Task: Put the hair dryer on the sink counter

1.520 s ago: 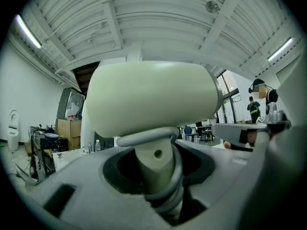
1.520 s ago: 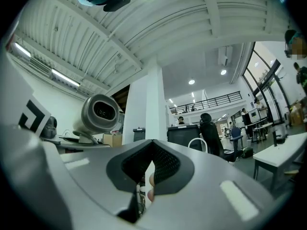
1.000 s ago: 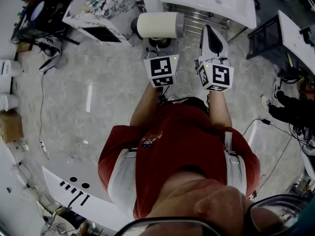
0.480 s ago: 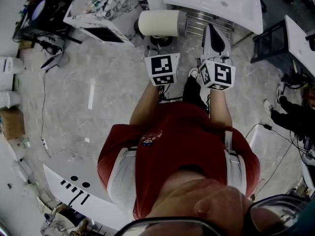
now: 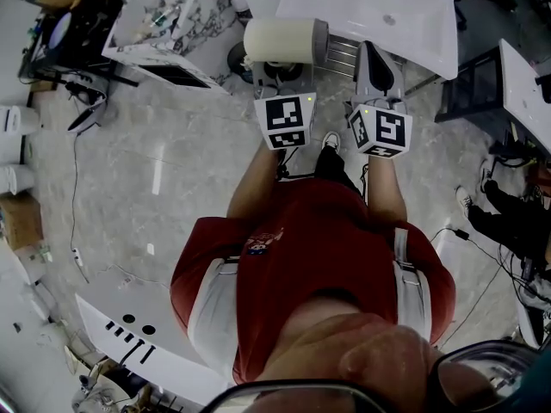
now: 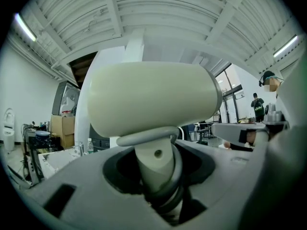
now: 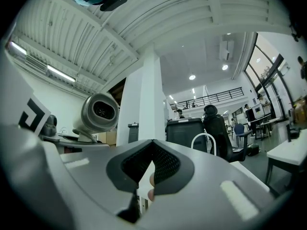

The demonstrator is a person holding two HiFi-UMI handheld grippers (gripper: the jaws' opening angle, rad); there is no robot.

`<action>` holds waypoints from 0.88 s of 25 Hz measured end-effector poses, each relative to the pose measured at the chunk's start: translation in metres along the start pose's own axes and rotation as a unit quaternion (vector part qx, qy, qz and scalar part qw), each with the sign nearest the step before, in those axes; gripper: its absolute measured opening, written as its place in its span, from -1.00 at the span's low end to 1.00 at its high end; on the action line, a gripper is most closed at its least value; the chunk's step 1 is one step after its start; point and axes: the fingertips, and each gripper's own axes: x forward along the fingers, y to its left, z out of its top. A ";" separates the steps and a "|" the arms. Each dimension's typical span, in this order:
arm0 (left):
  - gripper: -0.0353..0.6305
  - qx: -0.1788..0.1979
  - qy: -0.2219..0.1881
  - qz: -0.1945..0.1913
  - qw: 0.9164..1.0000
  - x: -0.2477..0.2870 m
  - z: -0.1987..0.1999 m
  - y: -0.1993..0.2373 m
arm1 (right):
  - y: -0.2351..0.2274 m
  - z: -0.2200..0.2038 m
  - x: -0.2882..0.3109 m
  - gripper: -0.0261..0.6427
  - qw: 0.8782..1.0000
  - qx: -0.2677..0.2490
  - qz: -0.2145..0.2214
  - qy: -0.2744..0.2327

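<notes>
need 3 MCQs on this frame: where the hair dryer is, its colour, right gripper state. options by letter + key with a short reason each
1. Where is the hair dryer?
A. on the sink counter
B. in the left gripper's jaws
C. on a shelf

2. What colour is its barrel?
A. black
B. red
C. cream

3. How do the right gripper's jaws stand?
A. together, nothing between them
B. clamped on a bottle
C. spread wide around a cup

Key:
1 B: the left gripper view shows the dryer's handle clamped between the jaws, and in the head view the sink counter lies beyond it.
2 C: the barrel is pale cream in both the head view and the left gripper view.
3 A: the right gripper view shows the dark pads meeting at the tips with no object in them.
</notes>
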 end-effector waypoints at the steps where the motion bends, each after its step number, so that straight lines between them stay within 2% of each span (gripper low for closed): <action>1: -0.36 0.001 0.001 0.001 1.000 0.010 0.000 -0.001 | -0.006 -0.001 0.009 -0.92 1.000 0.000 0.001 0.002; 10: -0.36 -0.001 0.009 0.014 1.000 0.094 0.008 -0.009 | -0.065 -0.005 0.073 -0.92 1.000 0.010 0.009 0.009; 22: -0.36 0.012 0.018 0.009 1.000 0.209 0.011 -0.043 | -0.163 -0.014 0.143 -0.92 0.999 0.030 -0.004 0.010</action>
